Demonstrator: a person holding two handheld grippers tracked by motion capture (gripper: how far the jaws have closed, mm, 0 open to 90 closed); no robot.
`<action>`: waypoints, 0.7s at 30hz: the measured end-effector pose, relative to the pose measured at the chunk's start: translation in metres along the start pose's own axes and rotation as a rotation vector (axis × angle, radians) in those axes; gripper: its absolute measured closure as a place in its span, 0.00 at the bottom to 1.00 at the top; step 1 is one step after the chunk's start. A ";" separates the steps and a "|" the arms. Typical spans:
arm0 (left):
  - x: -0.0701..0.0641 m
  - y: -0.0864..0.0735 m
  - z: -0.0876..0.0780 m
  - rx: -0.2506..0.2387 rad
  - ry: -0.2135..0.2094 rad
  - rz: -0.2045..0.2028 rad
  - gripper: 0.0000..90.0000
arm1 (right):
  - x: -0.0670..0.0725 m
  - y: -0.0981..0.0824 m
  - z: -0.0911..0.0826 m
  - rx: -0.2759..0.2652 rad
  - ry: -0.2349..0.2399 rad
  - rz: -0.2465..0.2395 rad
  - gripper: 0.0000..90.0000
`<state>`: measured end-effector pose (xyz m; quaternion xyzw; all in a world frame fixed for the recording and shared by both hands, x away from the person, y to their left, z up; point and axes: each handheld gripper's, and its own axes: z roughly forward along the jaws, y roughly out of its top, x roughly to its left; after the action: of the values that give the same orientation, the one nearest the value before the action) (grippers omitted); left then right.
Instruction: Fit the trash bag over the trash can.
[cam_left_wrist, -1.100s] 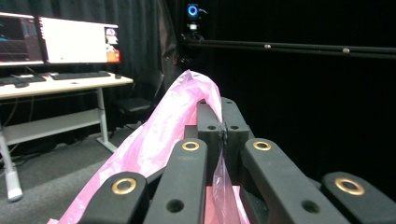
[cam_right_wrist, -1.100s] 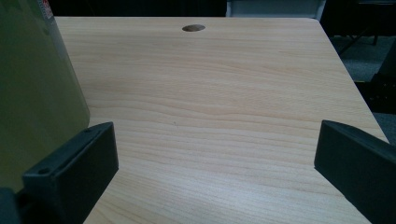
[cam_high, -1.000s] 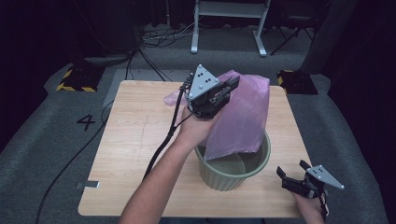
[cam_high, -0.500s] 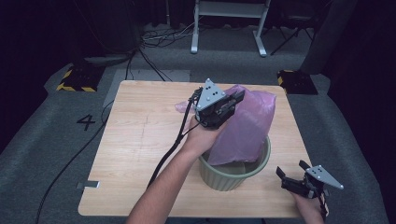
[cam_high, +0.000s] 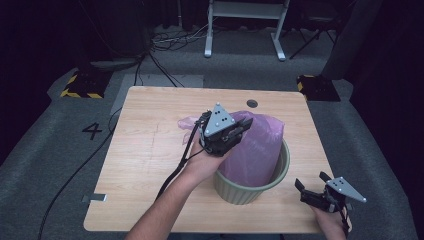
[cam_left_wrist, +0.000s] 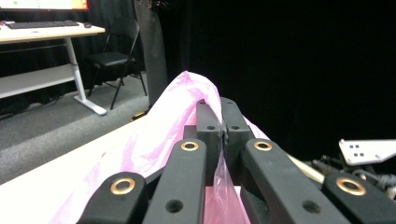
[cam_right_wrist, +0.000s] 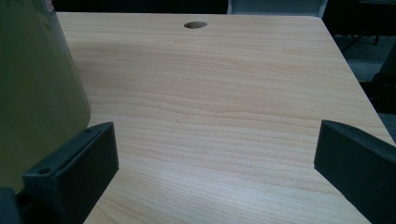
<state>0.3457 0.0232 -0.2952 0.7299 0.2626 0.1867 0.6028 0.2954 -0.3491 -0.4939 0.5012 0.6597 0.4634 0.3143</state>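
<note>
Thin pink plastic bag (cam_high: 257, 145): lower part hidden inside round green ribbed bin (cam_high: 280, 170); at 9 o'clock, bag edge behind left gripper (cam_high: 240, 131). Bin floor unseen.

One light wooden counter (cam_high: 150, 150) with one round hole (cam_high: 252, 103). One round pale-green plastic bin (cam_high: 252, 187) — one thin pink plastic bag (cam_high: 257, 145) in it. Two black two-jaw handheld grippers — the left gripper (cam_high: 242, 129) and the right gripper (cam_high: 310, 183) — each topped by one grey three-cornered plate. One white-legged desk frame (cam_high: 245, 30) on the floor behind.
</note>
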 end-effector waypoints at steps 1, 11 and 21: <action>-0.001 -0.002 0.000 0.006 -0.001 0.002 0.99 | 0.000 0.000 0.000 0.000 0.000 -0.001 0.00; -0.015 -0.012 -0.013 0.138 -0.031 0.020 0.98 | 0.000 -0.001 0.001 0.004 0.001 0.001 0.00; -0.019 -0.025 -0.020 0.268 -0.068 0.010 0.97 | 0.002 0.000 0.001 0.003 0.001 0.000 0.00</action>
<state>0.3146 0.0305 -0.3147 0.8113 0.2608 0.1282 0.5073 0.2959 -0.3471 -0.4947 0.5016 0.6604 0.4628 0.3133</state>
